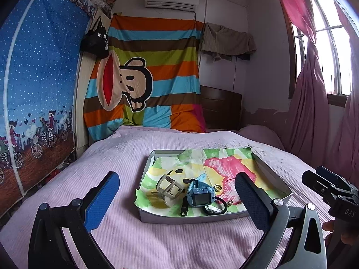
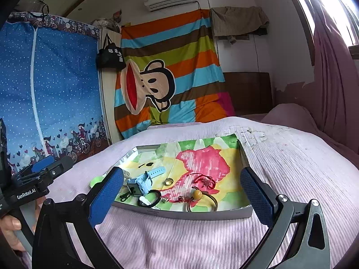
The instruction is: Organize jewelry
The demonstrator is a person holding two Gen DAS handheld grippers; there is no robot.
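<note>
A shallow grey tray (image 1: 276, 174) rests on the pink ribbed bedspread (image 1: 112, 157) and is lined with a painted paper sheet (image 1: 224, 163) in green, yellow and pink. All jewelry lies in the near half of the tray. The beige strap piece (image 1: 167, 187) sits toward the near left corner, partly over the tray's left edge. The light blue watch (image 1: 197, 194) lies just beside it, with a black clip (image 1: 184, 208) at the near edge. A gold ring (image 1: 217, 187) lies near the tray centre. A black cord loop (image 2: 149, 198) lies against the near edge. The red cord bracelet (image 2: 205, 180) lies right of centre, and the gold bangle with an amber bead (image 2: 202, 200) lies against the near edge, right of centre. The left gripper (image 1: 177, 198) has its blue pads spread wide with nothing between them; it hovers short of the tray's near edge. The right gripper (image 2: 182, 194) is likewise fully spread and empty, facing the near edge. Legible text: "GenRobot.AI" on the left gripper body in the right wrist view, and "DAS" on the right gripper body in the left wrist view. A black bag (image 2: 111, 56) hanging on the wall carries white characters too small to read reliably.
</note>
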